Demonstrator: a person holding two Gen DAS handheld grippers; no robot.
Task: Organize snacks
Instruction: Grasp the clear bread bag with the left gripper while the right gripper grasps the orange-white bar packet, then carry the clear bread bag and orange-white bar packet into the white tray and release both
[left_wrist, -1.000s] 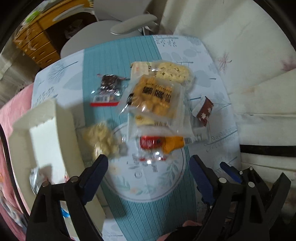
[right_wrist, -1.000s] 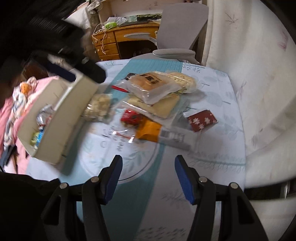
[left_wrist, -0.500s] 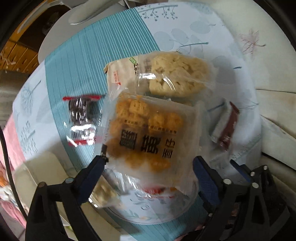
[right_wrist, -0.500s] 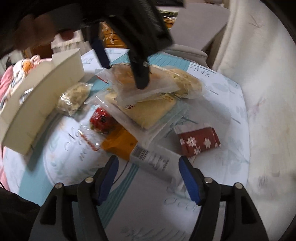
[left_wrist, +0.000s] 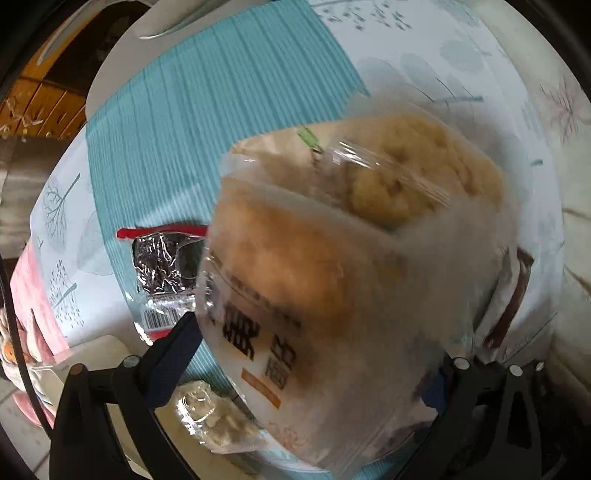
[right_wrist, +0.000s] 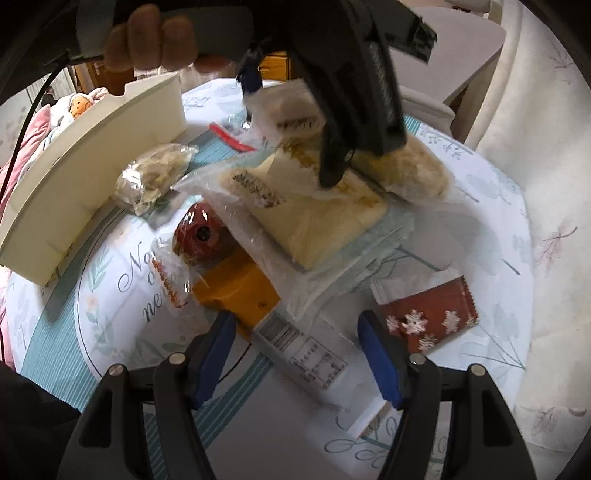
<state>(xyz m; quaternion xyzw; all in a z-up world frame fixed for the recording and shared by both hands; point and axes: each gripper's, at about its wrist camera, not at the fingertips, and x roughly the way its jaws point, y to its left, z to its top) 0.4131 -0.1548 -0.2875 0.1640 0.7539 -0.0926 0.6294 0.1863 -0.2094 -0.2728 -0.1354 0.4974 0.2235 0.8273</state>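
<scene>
Straddling the top snack pack (left_wrist: 317, 295), the left gripper (left_wrist: 314, 354) points almost straight down over the pile; jaws spread wide with the pack between them, pads not seen pressing on it. The right gripper (right_wrist: 295, 354) hovers near the front of the table, jaws partly apart, nothing held, above the orange packet (right_wrist: 236, 288) with its barcode end.

The top snack pack sits on the stack at mid-table, over a pale flat pack (right_wrist: 317, 218), with the puffed snack bag (left_wrist: 417, 173) just far-right of it.

Likely step: grab the top pack for the white box (right_wrist: 92, 155) at left. To do it well, lower until the pads flank the contents, not just loose film, then close slowly; the wrapper looks slippery and soft.

Around: foil chocolate packet (left_wrist: 162, 266) left of the pile, small crumbly bag (right_wrist: 155, 173) against the box, red round candy (right_wrist: 201, 236), red snowflake packet (right_wrist: 432, 314) at right. Packs below may drag along. The box wall stands close on the left.
</scene>
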